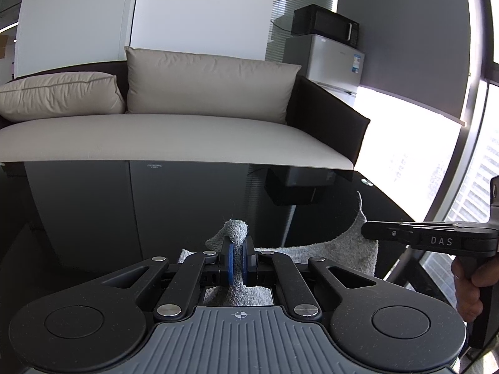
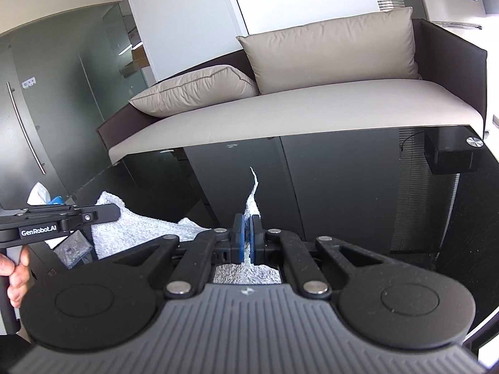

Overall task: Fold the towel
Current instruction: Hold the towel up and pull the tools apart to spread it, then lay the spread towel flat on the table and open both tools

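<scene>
A black glass table (image 1: 93,205) fills the foreground, glossy enough to mirror the room, with a beige sofa (image 1: 174,137) just behind its far edge. Slung low over the near part of that table is the grey towel (image 1: 352,246), and it's off the surface where it counts: it runs side to side between the two tools, sagging in the middle, so its long axis lies across the view, parallel to the sofa's seat. On the left, the left gripper (image 1: 238,251) has its blue pads pressed tight on a bunched corner, a tuft of terry poking up past the tips. Over on the right, the right gripper (image 2: 251,237) is pinched down just as hard on a thin edge of cloth, and a sliver of it stands up between the pads like a fin. In the left camera's view the right tool sits off to the side at much the same height, with a hand (image 1: 467,286) wrapped round its handle. So neither side is nearer; each already owns its corner, and the rest of the towel hangs behind and below the tips, toward the person. My read: the fold turns on carrying both corners forward together, away from the person, toward the sofa, keeping that held edge level so it drapes square.
</scene>
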